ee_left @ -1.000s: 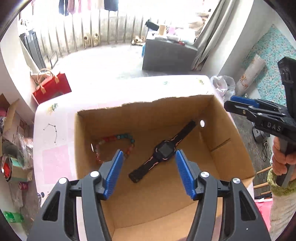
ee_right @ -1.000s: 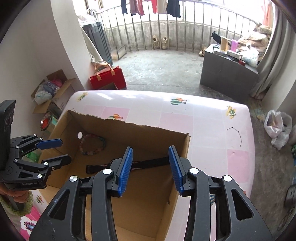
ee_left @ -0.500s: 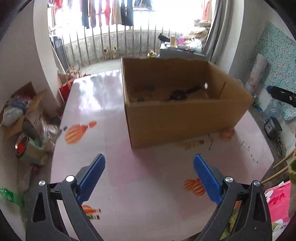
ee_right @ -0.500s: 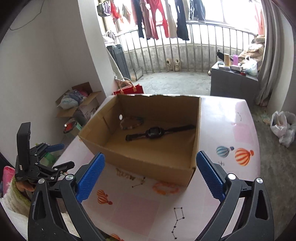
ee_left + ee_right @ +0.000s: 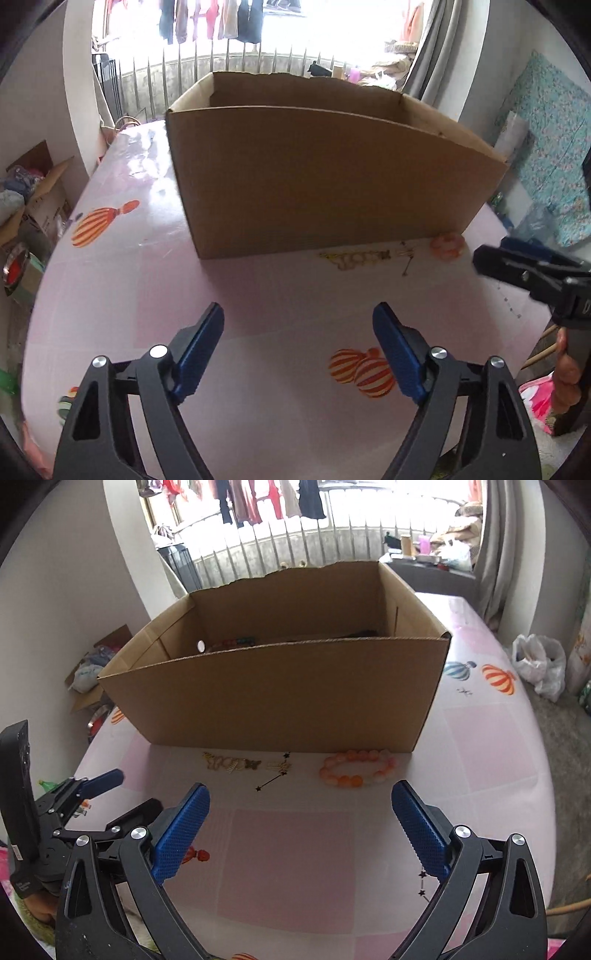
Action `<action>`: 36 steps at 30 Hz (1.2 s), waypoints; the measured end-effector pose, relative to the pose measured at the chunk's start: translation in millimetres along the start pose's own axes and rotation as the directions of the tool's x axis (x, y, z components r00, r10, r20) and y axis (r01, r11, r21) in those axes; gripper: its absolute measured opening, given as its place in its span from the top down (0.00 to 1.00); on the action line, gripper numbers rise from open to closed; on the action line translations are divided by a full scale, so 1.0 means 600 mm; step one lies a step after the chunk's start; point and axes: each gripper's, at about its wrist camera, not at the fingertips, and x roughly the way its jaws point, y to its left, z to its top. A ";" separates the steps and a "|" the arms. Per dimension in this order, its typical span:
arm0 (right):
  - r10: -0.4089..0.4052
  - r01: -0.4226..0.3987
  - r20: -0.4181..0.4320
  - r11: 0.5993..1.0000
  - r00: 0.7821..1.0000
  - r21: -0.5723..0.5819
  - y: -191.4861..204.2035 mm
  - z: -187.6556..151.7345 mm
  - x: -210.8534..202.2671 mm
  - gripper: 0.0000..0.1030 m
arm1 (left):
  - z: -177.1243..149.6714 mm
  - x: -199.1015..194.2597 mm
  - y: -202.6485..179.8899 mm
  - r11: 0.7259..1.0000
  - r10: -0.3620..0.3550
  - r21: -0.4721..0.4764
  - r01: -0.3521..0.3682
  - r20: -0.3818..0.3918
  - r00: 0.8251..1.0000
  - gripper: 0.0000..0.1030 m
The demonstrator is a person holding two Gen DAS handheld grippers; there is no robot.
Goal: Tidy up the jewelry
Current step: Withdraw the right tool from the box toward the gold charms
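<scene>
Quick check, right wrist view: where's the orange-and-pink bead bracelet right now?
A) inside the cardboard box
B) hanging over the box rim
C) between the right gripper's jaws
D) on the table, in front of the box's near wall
D: the orange-and-pink bead bracelet lies flat on the table just in front of the cardboard box, clear of the open right gripper.

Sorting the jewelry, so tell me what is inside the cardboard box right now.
Over the near wall of the cardboard box, the right wrist view shows only a strip of colored beads and something dark farther right. The wall covers the floor; the left wrist view shows nothing inside.
</scene>
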 end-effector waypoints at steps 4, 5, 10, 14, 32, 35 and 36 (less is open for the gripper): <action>0.002 0.000 -0.015 0.998 1.000 0.069 -0.021 -0.009 0.008 0.09 | 0.011 0.011 -0.020 0.998 -0.009 0.063 0.010 -0.018 1.000 0.45; 0.016 -0.015 -0.002 0.994 1.000 0.106 -0.029 -0.013 0.008 0.11 | 0.011 0.012 -0.026 0.992 0.004 0.124 -0.002 -0.017 1.000 0.46; 0.100 -0.093 -0.021 0.974 0.995 0.208 -0.056 -0.006 0.000 0.28 | 0.030 0.017 -0.013 0.993 -0.025 0.113 0.024 0.010 1.000 0.52; 0.090 -0.100 0.063 0.978 0.994 0.184 -0.065 0.013 -0.023 0.29 | 0.040 0.037 -0.004 0.997 -0.057 0.040 0.059 -0.043 0.997 0.68; 0.221 -0.216 -0.060 0.973 0.973 0.085 -0.076 0.037 -0.033 0.54 | 0.043 0.038 0.000 0.987 -0.119 -0.110 0.116 -0.028 0.992 0.68; 0.218 -0.214 -0.037 0.973 0.975 0.082 -0.072 0.034 -0.036 0.64 | 0.042 0.030 0.002 0.989 -0.107 -0.106 0.104 -0.016 0.994 0.68; 0.217 -0.215 -0.022 0.972 0.976 0.095 -0.068 0.035 -0.033 0.65 | 0.044 0.022 0.001 0.991 -0.098 -0.092 0.096 -0.011 0.995 0.68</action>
